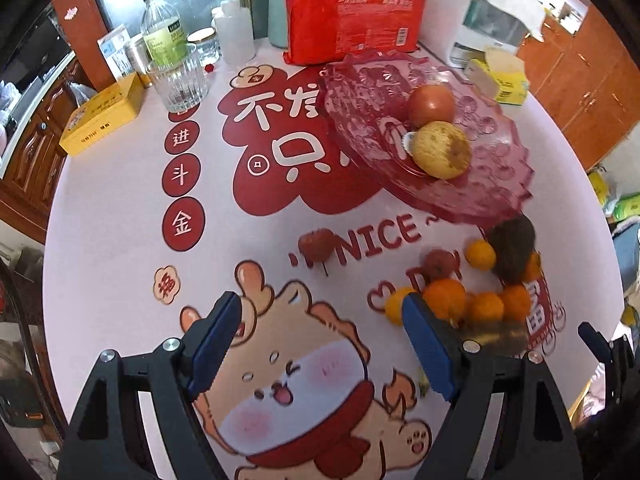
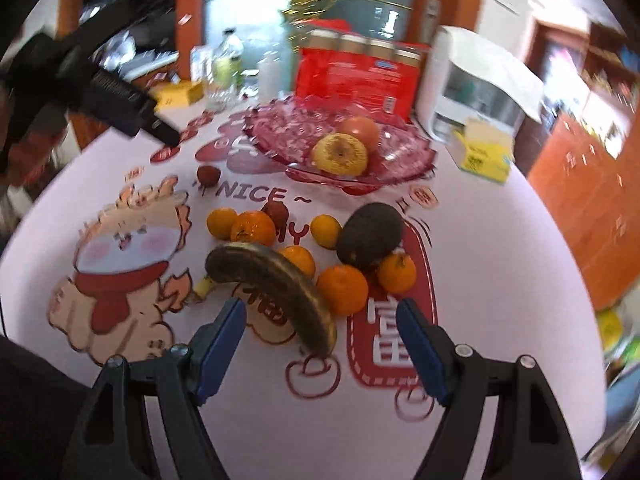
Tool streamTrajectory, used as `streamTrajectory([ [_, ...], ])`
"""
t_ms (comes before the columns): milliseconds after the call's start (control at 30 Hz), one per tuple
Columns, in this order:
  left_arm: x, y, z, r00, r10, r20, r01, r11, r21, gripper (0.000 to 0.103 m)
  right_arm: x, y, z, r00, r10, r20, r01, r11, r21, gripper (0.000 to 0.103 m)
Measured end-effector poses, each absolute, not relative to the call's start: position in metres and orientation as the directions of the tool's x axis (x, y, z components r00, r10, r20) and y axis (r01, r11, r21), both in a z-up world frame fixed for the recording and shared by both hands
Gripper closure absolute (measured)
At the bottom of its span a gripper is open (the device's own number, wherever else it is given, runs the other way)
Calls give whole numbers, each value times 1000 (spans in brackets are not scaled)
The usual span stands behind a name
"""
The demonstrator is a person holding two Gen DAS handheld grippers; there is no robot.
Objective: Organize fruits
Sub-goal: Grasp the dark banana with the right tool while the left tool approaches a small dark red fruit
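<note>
A pink glass fruit plate (image 1: 488,184) (image 2: 288,128) holds a red apple (image 1: 432,104) (image 2: 362,128) and a yellow apple (image 1: 440,150) (image 2: 340,154). On the table in front of it lie several oranges (image 2: 342,288) (image 1: 444,298), a dark avocado (image 2: 370,234) (image 1: 512,246), a browned banana (image 2: 276,284) and two small red fruits (image 1: 318,244) (image 2: 208,176). My left gripper (image 1: 324,344) is open and empty over the cartoon print, left of the oranges. My right gripper (image 2: 320,348) is open, with the banana's near end between its fingers.
At the table's back stand a red package (image 1: 352,24) (image 2: 352,80), a glass tumbler (image 1: 178,80), bottles (image 1: 160,28), a yellow tin (image 1: 104,116), a yellow box (image 1: 500,76) (image 2: 480,152) and a white appliance (image 2: 468,84). The left gripper shows in the right wrist view (image 2: 120,100).
</note>
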State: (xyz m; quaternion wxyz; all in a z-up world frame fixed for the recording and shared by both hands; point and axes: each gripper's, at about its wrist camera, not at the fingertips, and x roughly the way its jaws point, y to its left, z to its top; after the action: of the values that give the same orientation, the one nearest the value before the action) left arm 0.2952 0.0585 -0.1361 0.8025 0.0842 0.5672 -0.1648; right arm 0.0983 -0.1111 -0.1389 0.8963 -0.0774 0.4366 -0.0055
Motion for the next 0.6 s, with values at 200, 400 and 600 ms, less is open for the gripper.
streamTrajectory([
  [200,322,52,-171,275,-147,-950,315,947,-56,22,121,-96,-159,592,-72,-802,-187,957,-224,25],
  [400,338,54,-199,245,-180,-953,262,958,-114,22,130,-81,-175,573,-57,-818,-269,929,-253,28],
  [600,348,57,-218,255,-196,-947,222,965,-140,33,140,-84,-188,555,-59,-829,-279,927,-252,42],
])
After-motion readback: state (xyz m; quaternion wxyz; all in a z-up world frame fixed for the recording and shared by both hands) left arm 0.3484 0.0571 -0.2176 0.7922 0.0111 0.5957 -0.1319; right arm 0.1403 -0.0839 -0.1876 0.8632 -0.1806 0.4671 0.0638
